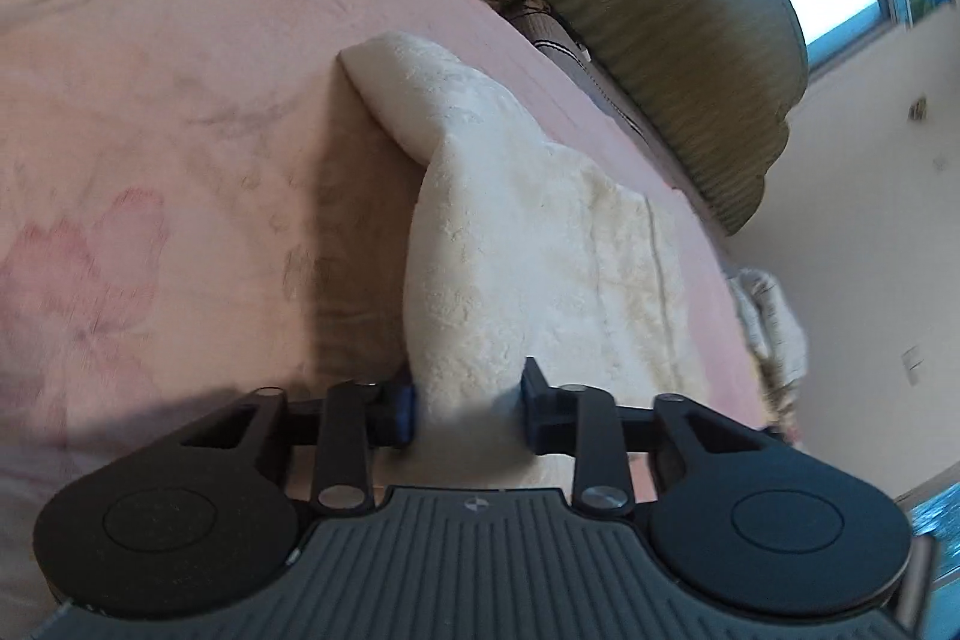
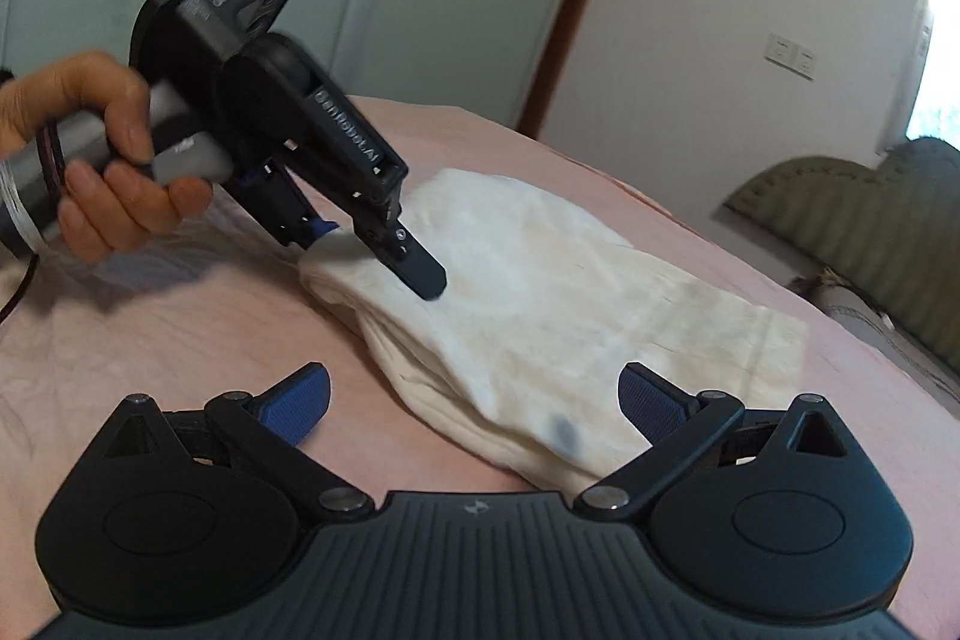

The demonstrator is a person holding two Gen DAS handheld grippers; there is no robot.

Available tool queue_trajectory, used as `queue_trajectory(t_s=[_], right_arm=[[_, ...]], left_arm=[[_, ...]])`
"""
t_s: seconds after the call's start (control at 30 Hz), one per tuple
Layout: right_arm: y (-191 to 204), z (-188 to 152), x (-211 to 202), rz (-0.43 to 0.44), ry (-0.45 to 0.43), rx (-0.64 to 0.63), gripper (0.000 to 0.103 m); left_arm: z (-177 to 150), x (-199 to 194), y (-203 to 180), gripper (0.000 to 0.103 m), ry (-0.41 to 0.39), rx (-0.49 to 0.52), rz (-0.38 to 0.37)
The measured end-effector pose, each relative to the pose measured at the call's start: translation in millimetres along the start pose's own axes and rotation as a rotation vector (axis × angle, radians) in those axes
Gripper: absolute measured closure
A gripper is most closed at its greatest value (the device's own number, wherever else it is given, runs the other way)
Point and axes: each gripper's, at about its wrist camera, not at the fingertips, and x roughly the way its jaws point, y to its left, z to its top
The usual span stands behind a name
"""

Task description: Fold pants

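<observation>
Midway through a fold, cream fleece pants (image 2: pixel 540 292) lie bunched on a pink bedspread (image 2: pixel 180 340), one end doubled over into a thick roll while the far end lies flat toward the quilted olive headboard (image 2: pixel 870 232). At left in the right wrist view, the person's left hand (image 2: pixel 90 148) steers the left tool (image 2: pixel 378 244), clenched on a thick wad of the fabric at the garment's near corner; the left wrist view confirms it, cloth packed between the blue pads (image 1: pixel 405 409). By contrast the right tool (image 2: pixel 474 400) hangs released, its jaws spread wide just above the nearest rounded edge of the pants, gripping nothing.

Judging from the layout, the step in hand looks like carrying the gripped end across the rest of the garment to shorten the bundle. Done well, it would mean lifting the pinched corner only enough to clear the fabric beneath, drawing it straight along the length so the layers stack squarely, and letting the free right tool pin or pinch the opposite edge so the plush cloth does not drag or twist. Fleece this thick likely springs back, so the fold probably needs pressing flat before the grip lets go. A small dark mark (image 2: pixel 564 433) shows on the near edge.
</observation>
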Motion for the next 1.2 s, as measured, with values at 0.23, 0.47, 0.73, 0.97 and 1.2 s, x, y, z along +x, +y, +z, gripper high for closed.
queue_trajectory(t_s=[0.23,0.47,0.73,0.97,1.2], right_arm=[[1.3,18.6,21.3,0.192,0.068,0.060,0.000],[-81.7,8.9,-8.3,0.183,0.036,0.255,0.001],[-158.1,18.2,36.8,0.026,0.046,0.404,0.037],[-161.3,-1.0,94.1,-0.079,0.242,0.383,0.050],[-144.2,-5.7,33.5,-0.052,0.167,0.418,0.049]], left_arm=[[2.2,-2.4,-4.5,0.077,0.107,-0.053,-0.001],[-0.9,-15.1,-35.9,0.047,-0.023,0.183,0.242],[4.6,32.8,-121.0,0.006,-0.227,0.573,0.377],[9.7,97.9,-89.6,0.009,-0.102,0.532,0.509],[-28.0,77.0,-100.4,0.003,-0.139,0.597,0.551]])
